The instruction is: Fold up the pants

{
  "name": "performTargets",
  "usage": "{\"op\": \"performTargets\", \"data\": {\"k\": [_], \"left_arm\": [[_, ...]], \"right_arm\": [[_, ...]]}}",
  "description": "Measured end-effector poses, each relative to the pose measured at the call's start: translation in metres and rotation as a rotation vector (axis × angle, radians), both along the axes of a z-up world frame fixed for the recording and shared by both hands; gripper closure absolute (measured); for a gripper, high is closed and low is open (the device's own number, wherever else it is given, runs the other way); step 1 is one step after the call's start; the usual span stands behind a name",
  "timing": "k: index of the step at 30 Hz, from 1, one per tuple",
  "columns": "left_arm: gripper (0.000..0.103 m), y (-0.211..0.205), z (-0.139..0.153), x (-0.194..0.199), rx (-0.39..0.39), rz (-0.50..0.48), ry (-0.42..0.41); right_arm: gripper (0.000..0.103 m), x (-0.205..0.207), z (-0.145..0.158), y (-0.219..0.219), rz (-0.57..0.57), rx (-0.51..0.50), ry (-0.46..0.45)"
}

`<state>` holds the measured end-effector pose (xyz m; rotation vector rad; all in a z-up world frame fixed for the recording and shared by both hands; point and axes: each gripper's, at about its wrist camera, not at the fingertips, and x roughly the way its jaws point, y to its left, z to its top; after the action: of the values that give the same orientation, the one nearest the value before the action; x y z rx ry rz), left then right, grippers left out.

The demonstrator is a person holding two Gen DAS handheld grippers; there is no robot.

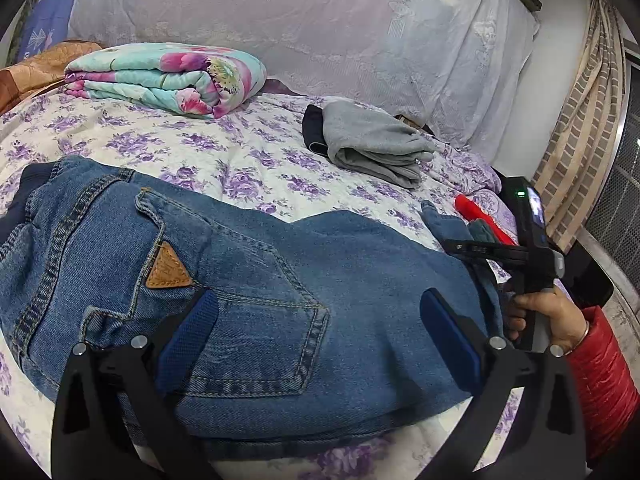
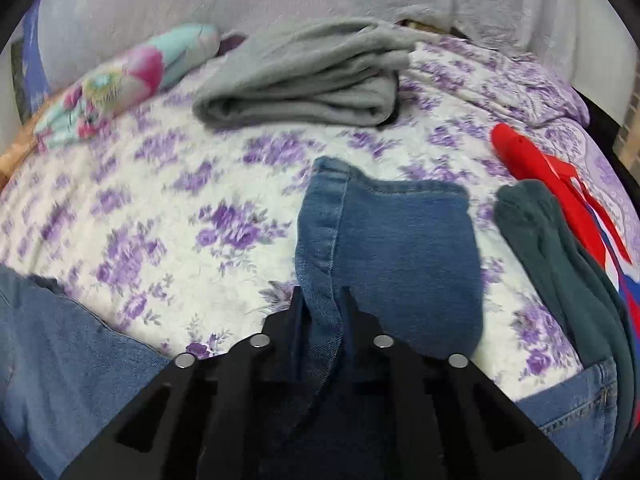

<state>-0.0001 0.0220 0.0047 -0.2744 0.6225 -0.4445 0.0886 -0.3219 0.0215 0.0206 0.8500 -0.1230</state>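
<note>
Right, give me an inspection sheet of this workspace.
Surface: bed with a purple-flowered cover.
Job's things: blue jeans spread flat, back pocket up; leg end lifted.
Clutter: folded grey garment, folded floral quilt, red cloth, dark green cloth, large pillow.
Grippers: left gripper open over the jeans' seat; right gripper shut on the leg end.
Cables: nothing seen.
Surroundings: curtain, hand in a red sleeve.

Both wrist views look down close over the bed; they share the jeans and grey garment.
</note>
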Motion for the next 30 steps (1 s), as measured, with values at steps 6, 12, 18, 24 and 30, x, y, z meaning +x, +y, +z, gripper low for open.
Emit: {"op": "performTargets", "data": {"k": [6,12,18,24,30], "left_arm": [[0.004,0.001,0.001,-0.001,-0.005,-0.002,-0.001],[0.004,0.001,0.001,-0.003,-0.020,-0.005,-0.006],[0.004,0.001,0.000,-0.003,-0.007,-0.001,-0.001],[0.004,0.001,0.000,-0.002,-0.006,-0.005,0.000],[0.004,0.001,0.000,-0.002,-0.005,-0.003,0.000]], "right_arm": [[0.096,-0.074,0.031,-0.041,-0.037,0.164,-0.139],[0.095,-0.171,0.012,-0.121,-0.171,0.357,-0.146],[0.054,-0.200,0.016,-0.125,-0.197,0.261,-0.198],[0.050,-0.200,0.010,-0.141,-0.198,0.378,-0.211],[0.050,-0.212,-0.005,-0.156,-0.172,0.570,-0.179]]}}
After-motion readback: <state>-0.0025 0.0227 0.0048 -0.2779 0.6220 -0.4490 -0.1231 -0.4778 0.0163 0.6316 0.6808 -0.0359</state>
